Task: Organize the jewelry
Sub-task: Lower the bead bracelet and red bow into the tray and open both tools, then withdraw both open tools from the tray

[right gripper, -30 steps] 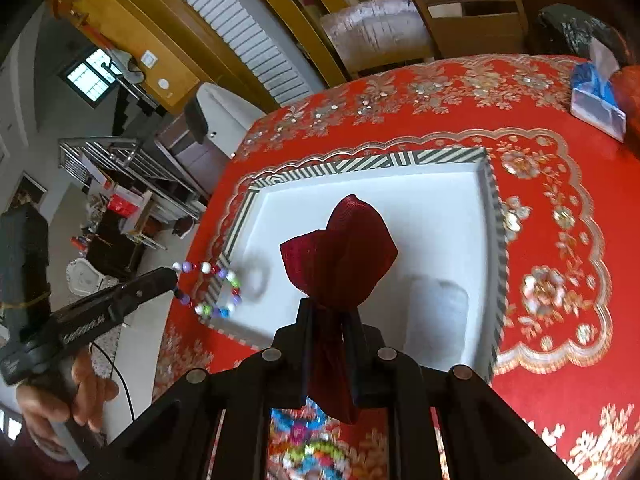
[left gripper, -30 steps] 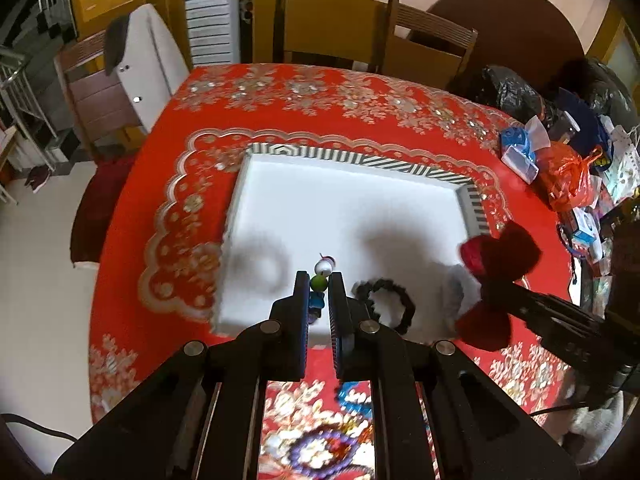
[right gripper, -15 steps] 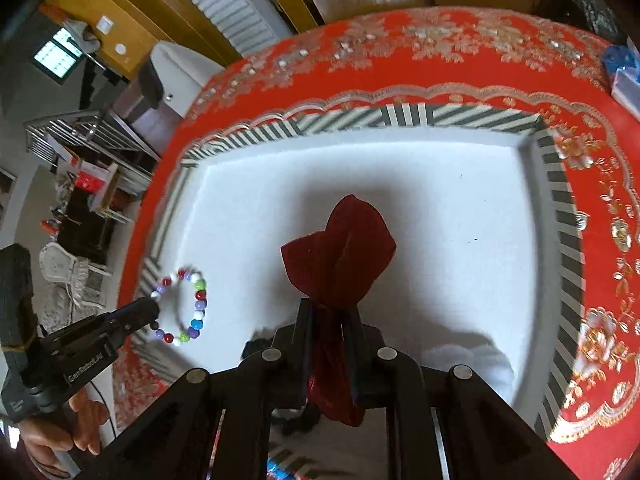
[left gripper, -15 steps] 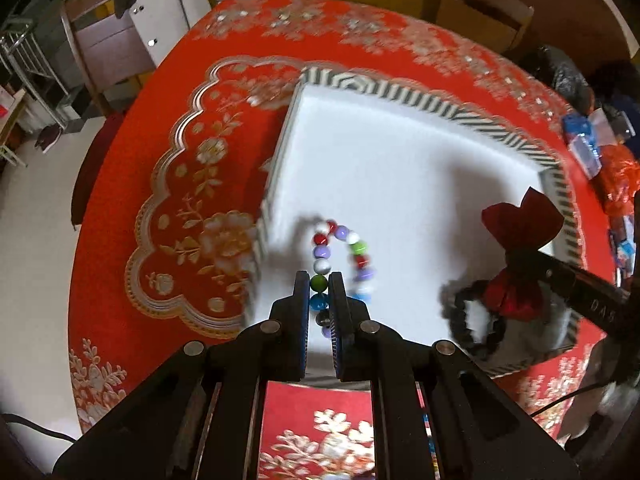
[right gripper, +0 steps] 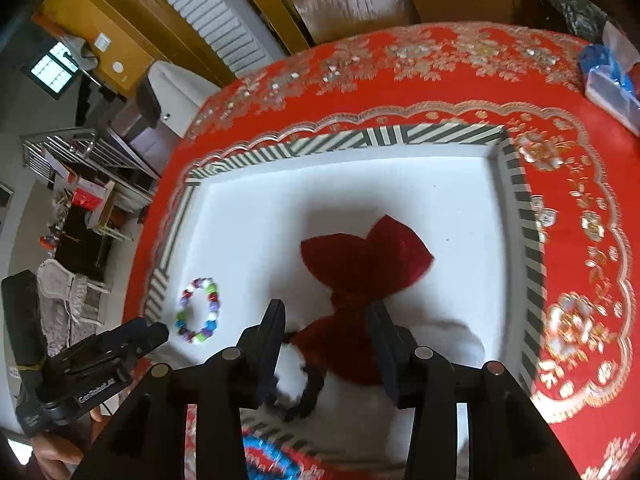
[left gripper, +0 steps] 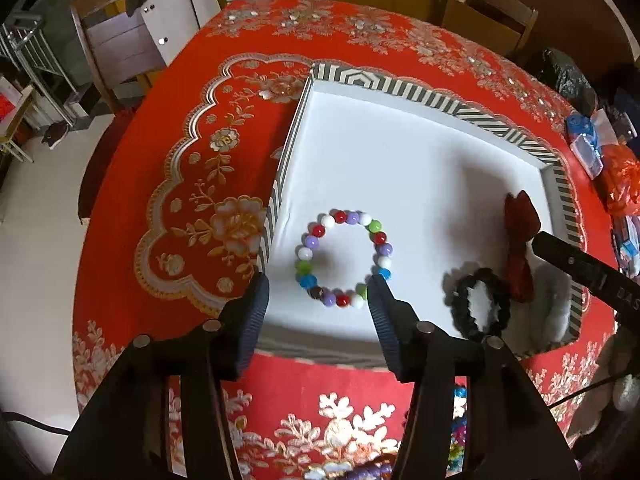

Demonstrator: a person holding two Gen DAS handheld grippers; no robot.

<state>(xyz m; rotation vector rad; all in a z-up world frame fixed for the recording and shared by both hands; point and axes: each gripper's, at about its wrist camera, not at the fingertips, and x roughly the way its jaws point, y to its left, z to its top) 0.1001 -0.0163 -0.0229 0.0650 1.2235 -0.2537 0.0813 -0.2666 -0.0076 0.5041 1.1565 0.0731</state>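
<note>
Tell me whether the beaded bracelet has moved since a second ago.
Yes. The beaded bracelet has come down from the left hand-held gripper, whose jaws are opening, and now lies flat inside the striped tray, near its left wall.

A round table covered by a red tablecloth [left gripper: 132, 200] with gold and silver floral patterns carries everything. A shallow white tray [left gripper: 400, 92] with a grey-and-white striped rim lies directly on the cloth, near its middle. Toward the table's far right edge lie a blue-and-clear plastic packet [left gripper: 584, 144], an orange-red bag [left gripper: 620, 180] and a dark crinkled bag [left gripper: 568, 80]. At the near edge, beside the tray, a few colourful beaded pieces [right gripper: 268, 460] rest on the cloth, partly hidden.
</note>
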